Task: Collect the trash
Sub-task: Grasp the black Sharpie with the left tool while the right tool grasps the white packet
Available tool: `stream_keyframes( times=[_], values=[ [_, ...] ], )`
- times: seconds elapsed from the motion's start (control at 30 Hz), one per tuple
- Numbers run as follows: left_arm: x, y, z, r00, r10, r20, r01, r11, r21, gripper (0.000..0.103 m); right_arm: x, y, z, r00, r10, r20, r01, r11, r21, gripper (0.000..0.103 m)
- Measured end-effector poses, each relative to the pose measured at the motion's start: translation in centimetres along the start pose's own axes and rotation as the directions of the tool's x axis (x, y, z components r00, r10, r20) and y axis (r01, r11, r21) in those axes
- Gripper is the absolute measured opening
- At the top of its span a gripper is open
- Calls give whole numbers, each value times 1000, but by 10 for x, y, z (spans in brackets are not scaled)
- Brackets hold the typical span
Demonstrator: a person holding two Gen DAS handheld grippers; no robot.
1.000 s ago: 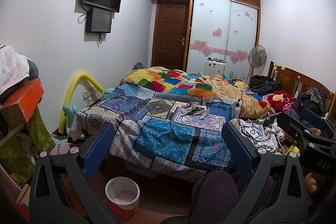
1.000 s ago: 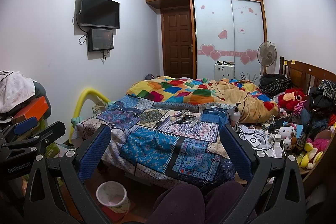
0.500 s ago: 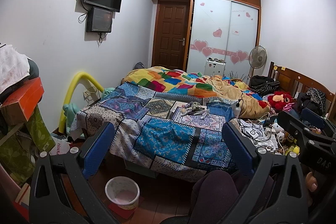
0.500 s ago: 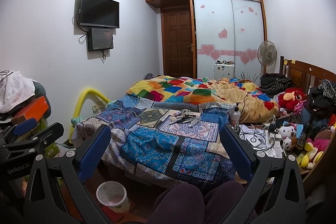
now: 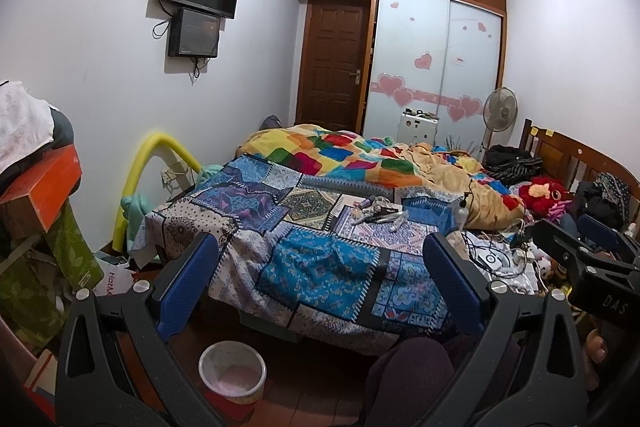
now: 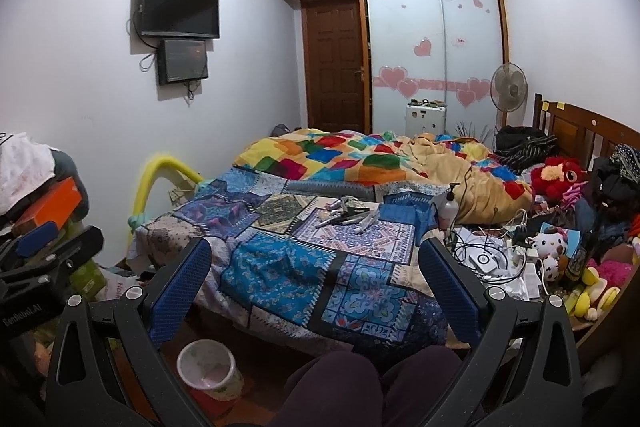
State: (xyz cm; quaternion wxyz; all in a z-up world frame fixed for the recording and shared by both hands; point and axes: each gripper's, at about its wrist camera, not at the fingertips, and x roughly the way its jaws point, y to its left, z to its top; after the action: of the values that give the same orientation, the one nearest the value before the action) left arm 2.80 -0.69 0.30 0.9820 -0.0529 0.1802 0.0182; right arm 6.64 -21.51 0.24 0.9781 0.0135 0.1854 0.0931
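Both claws are raised level and aimed across the bed, a stance suited to surveying before any reach. Left claw: released, jaws wide apart, nothing between them. Right claw: likewise released and empty. Probable trash, a scatter of small items, lies mid-bed on the patchwork cover, well beyond either claw. The waste bin stands on the floor at the bed's foot, within easy drop. Collection not yet begun.

Blue patchwork bedspread, multicoloured checked quilt, white bin.
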Motion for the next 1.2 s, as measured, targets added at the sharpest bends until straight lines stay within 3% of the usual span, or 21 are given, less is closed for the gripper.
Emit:
stream_keyframes(
  times=[0.27,0.63,0.9,1.2],
  values=[
    [69,-9,30,999,-22,-31,22,1000,-10,103,44,-29,20,997,-71,-19,71,997,39,103],
    [197,-33,58,993,-63,-104,63,998,-6,103,139,-89,38,979,-166,-121,176,982,72,103],
    [311,-61,45,966,-116,-232,118,993,-2,84,222,-131,27,965,-123,-233,152,982,110,103],
    [440,-77,19,916,-158,-369,159,987,-28,83,319,-156,4,923,-32,-383,94,985,142,97]
  ],
)
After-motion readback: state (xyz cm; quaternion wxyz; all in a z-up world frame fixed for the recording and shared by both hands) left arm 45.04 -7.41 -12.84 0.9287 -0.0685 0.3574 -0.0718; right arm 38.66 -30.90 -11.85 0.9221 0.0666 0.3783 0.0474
